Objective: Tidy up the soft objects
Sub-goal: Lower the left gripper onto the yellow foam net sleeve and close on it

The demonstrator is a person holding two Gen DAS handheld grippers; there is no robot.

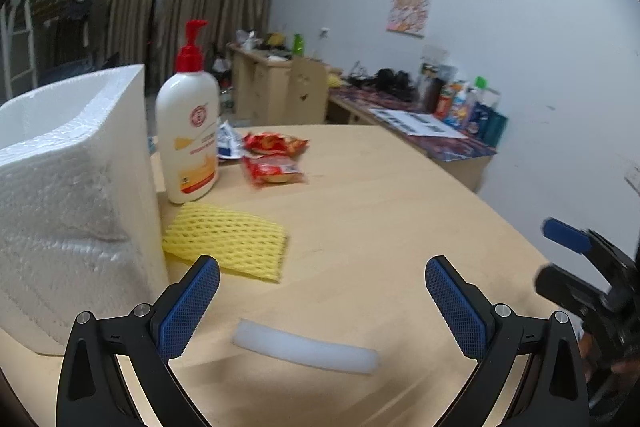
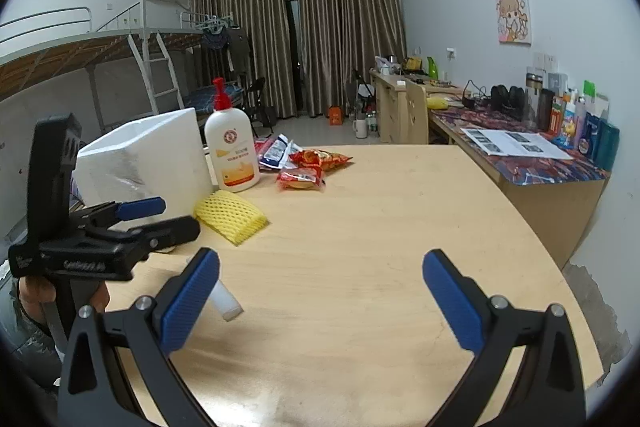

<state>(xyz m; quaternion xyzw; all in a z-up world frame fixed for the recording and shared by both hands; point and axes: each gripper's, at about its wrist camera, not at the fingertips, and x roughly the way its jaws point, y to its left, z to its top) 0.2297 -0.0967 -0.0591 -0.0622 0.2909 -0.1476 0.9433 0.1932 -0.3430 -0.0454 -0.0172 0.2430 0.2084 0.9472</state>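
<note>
A lotion bottle stands on the wooden table.

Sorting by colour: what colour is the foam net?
Yellow; the foam net shows best in the left wrist view.

Left gripper jaws spread wide, right gripper likewise agape, both holding nothing

The counter is pale matt wood. At ten o'clock, a rough white foam box, a glossy plastic pump bottle and yellow foam netting; shiny foil snack packets beyond.
</note>
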